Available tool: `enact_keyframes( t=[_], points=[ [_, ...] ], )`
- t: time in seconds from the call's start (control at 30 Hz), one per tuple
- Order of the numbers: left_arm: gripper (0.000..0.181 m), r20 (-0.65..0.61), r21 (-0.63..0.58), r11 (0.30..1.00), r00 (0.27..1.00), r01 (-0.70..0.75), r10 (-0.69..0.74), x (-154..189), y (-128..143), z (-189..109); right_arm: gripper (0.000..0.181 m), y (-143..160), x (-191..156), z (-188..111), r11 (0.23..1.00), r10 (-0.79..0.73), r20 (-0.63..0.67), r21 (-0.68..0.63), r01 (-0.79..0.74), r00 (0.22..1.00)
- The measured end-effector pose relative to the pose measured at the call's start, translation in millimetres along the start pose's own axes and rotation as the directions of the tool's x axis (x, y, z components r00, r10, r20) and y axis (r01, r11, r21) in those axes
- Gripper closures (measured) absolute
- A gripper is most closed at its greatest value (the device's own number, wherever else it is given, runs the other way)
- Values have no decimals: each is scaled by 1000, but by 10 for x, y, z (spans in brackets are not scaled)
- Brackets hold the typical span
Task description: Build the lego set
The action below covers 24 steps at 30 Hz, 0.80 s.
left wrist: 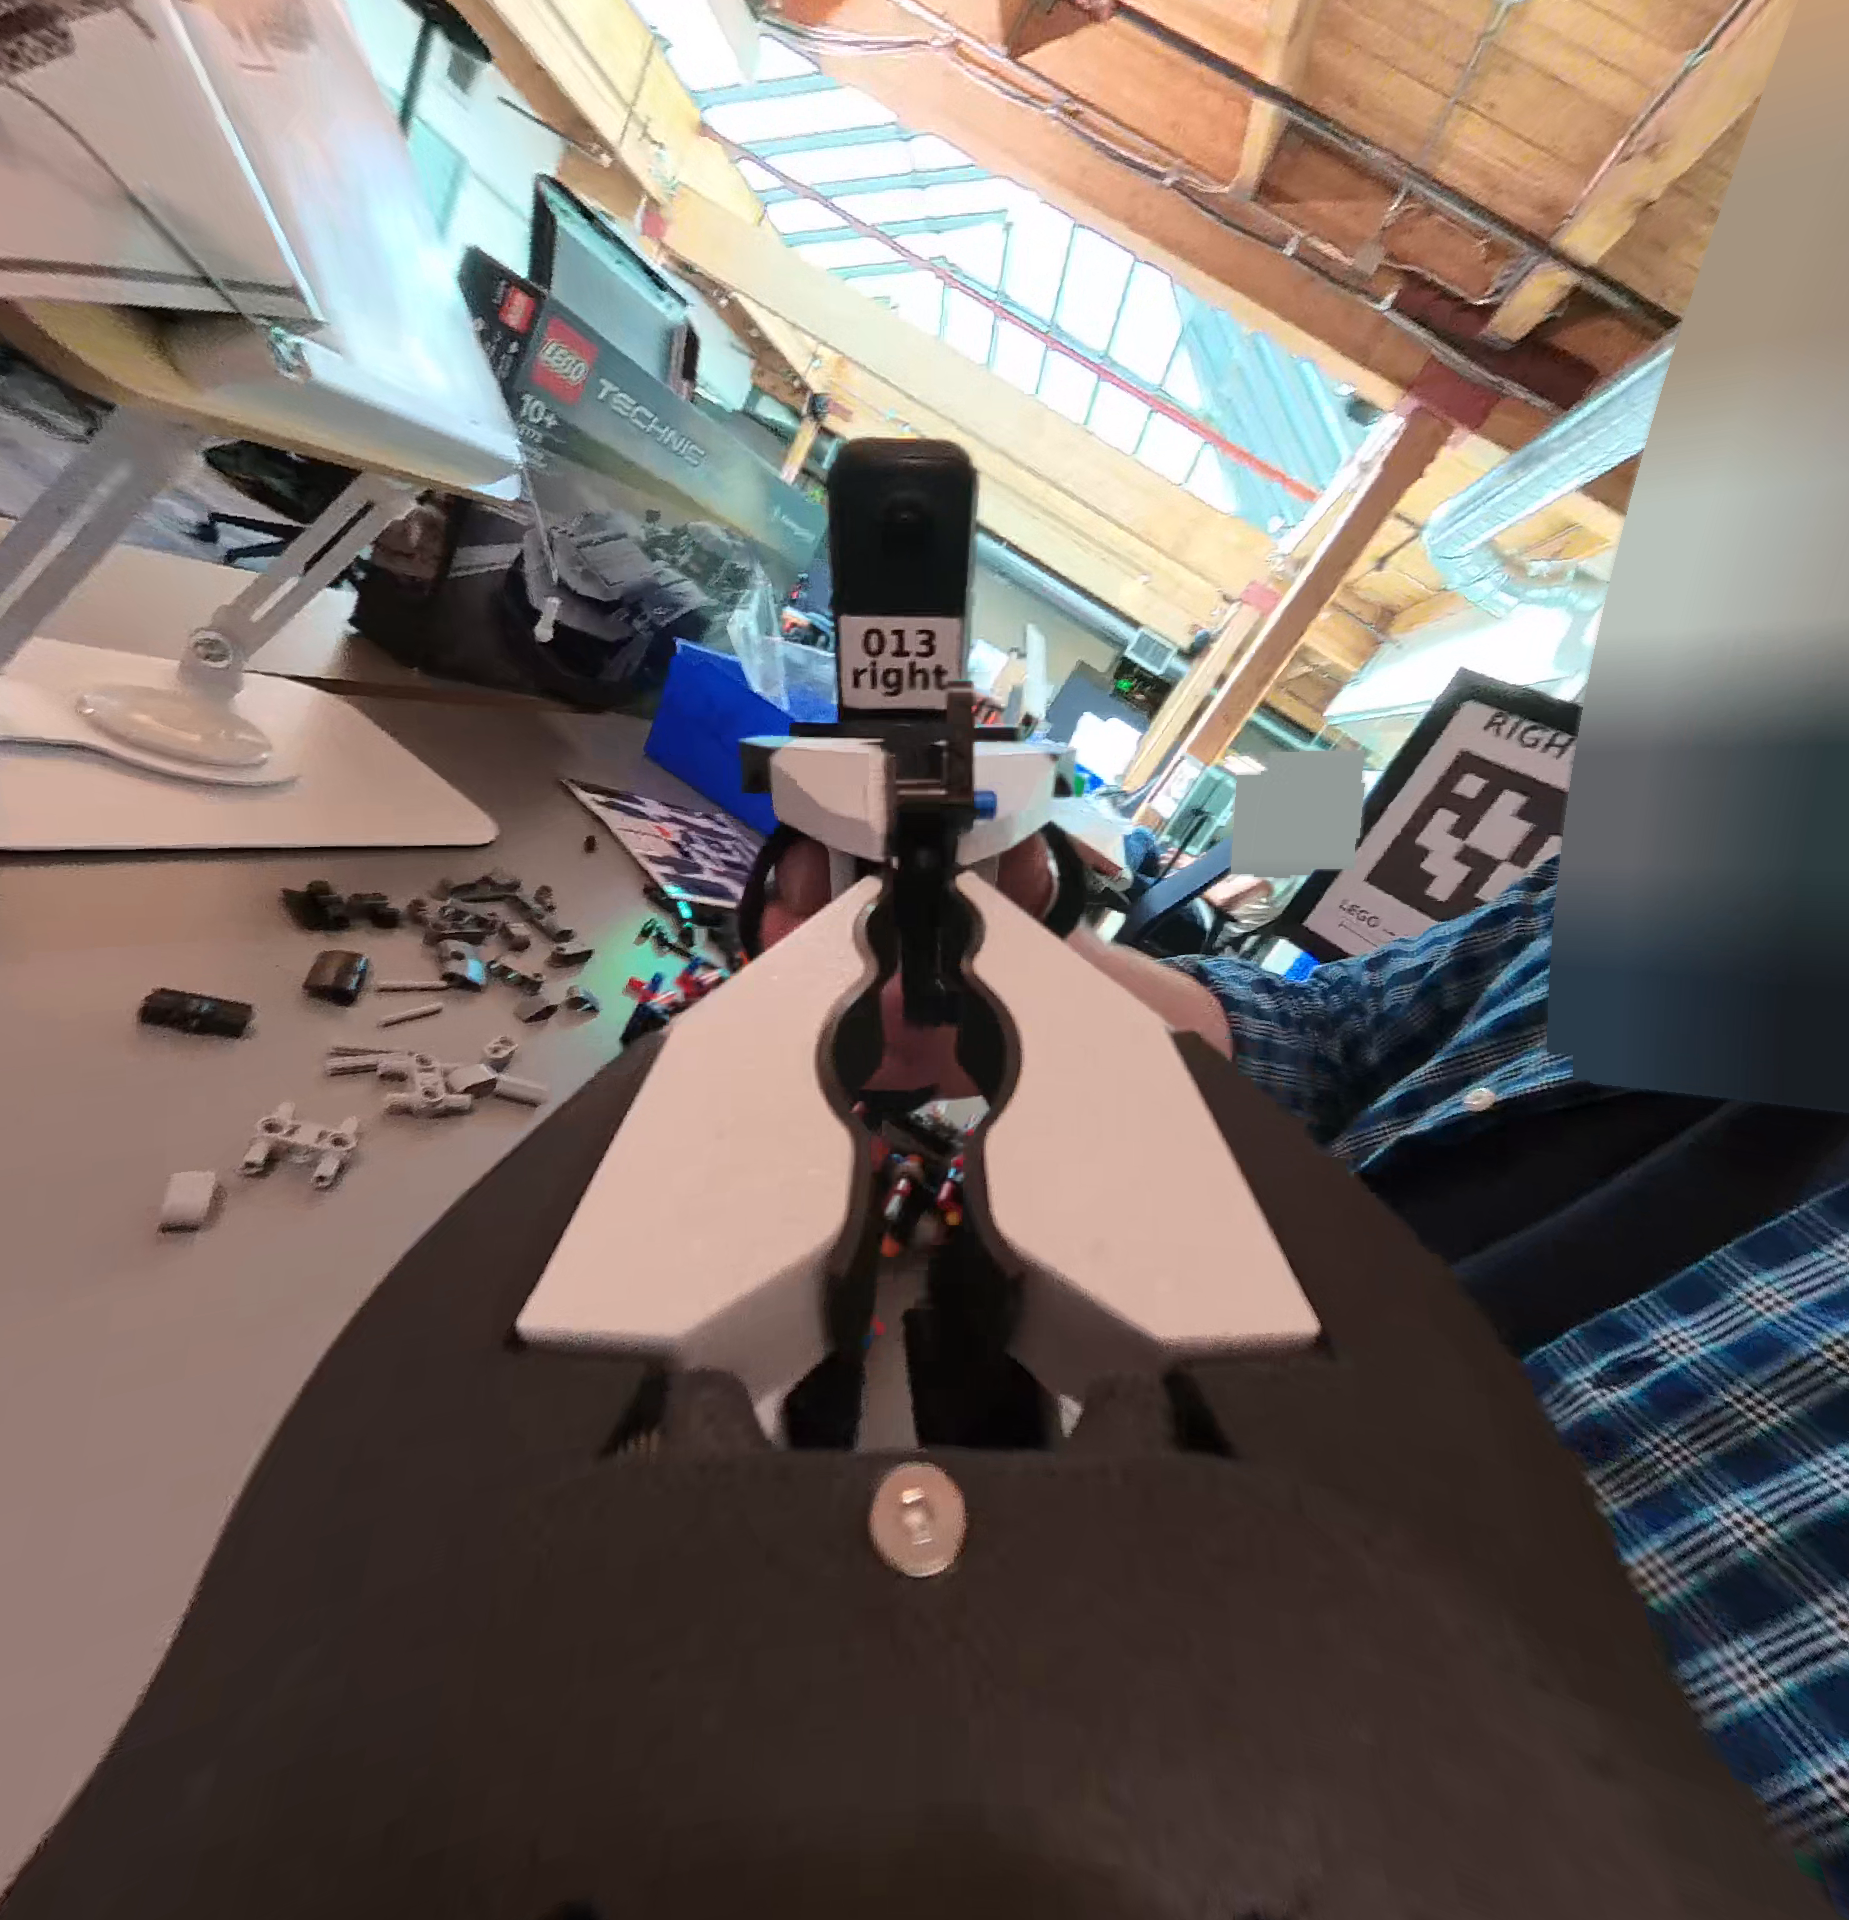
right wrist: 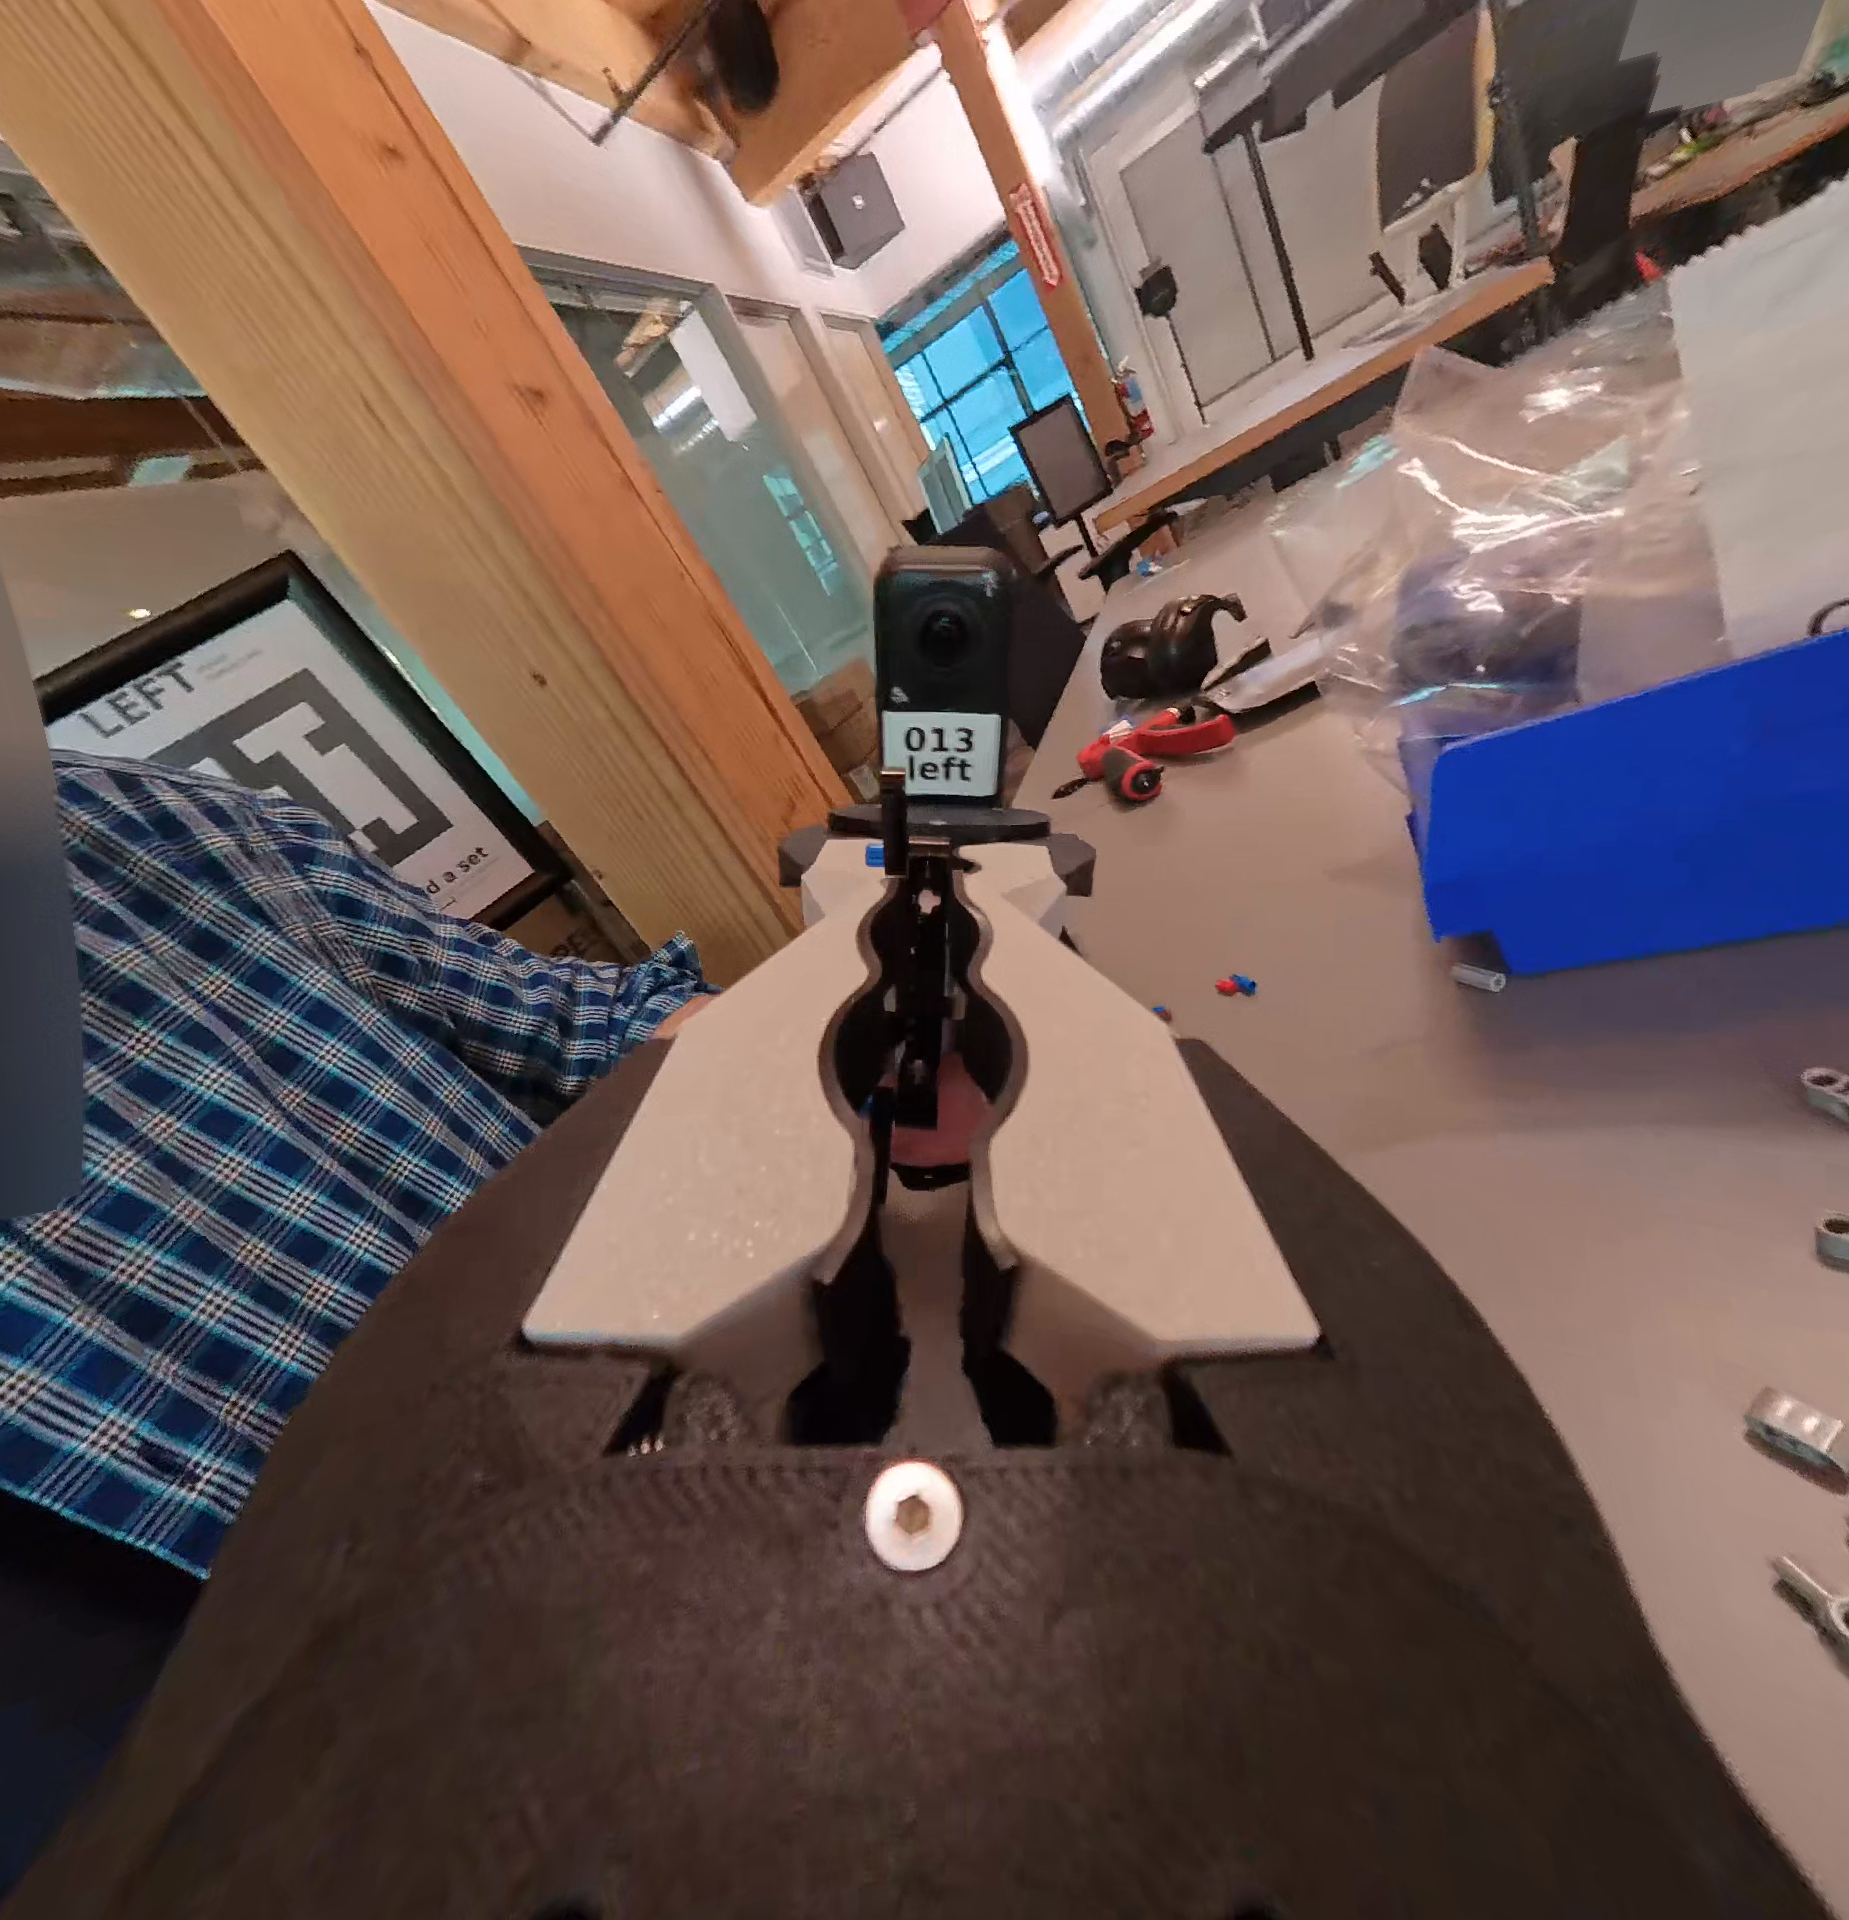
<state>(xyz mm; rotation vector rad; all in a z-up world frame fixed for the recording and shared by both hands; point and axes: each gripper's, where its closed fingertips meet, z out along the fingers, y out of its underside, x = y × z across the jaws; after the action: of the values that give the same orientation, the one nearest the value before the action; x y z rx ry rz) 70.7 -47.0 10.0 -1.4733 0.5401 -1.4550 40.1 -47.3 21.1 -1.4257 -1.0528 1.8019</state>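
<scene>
Two grippers meet nose to nose above the table, both clamped on one small black lego piece.

The left gripper (left wrist: 915, 935) and right gripper (right wrist: 915, 935) face each other, fingers closed together on the thin black assembly (left wrist: 928, 831) held upright between them, a blue pin on its side. Loose grey and black lego parts (left wrist: 421, 997) lie scattered on the grey table (left wrist: 172, 1403) to the left, near a monitor stand (left wrist: 172, 717). Farther off sit a blue bin (right wrist: 1647, 821), a clear plastic bag (right wrist: 1502, 520) and the set's box (left wrist: 608, 416). A plaid sleeve (right wrist: 276, 1091) shows beside the grippers.
</scene>
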Motion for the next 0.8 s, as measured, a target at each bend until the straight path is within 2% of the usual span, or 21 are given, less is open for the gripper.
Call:
enact_keyframes(
  t=[0.03, 0.1, 0.17, 0.23, 0.3, 0.4, 0.53, 0.7, 0.8],
  points=[
    [175, 11, -10, 1000, 1000, 7, -7, -27, 10, -15, 176, 9, 31, 0, 1000, -3, -24, -14, 3, 1000],
    [175, 41, -18, 999, 999, 32, -32, -111, 10, -74, 160, 26, 121, -40, 998, -37, -101, -57, 32, 994],
    [175, 89, -54, 998, 995, 41, -36, -200, 30, -167, 153, 119, 215, -138, 984, -97, -187, -165, 66, 978],
    [176, 186, -143, 989, 983, 32, -5, -339, 108, -277, 160, 302, 256, -255, 938, -197, -230, -326, 115, 953],
    [176, 259, -233, 972, 966, 39, 23, -449, 192, -383, 165, 686, 362, -409, 795, -332, -236, -591, 137, 913],
    [175, 352, -381, 924, 929, 26, 119, -583, 345, -513, 166, 1091, 524, -554, 579, -487, -191, -801, 151, 852],
    [175, 409, -502, 865, 879, -5, 243, -639, 461, -563, 167, 1418, 616, -552, 451, -516, -134, -882, 136, 846],
    [175, 429, -540, 841, 847, -37, 313, -669, 491, -538, 170, 1612, 725, -563, 375, -522, -128, -922, 92, 844],
    [175, 435, -539, 841, 840, -45, 324, -691, 493, -522, 177, 1639, 703, -514, 363, -521, -112, -926, 100, 846]
  ],
)
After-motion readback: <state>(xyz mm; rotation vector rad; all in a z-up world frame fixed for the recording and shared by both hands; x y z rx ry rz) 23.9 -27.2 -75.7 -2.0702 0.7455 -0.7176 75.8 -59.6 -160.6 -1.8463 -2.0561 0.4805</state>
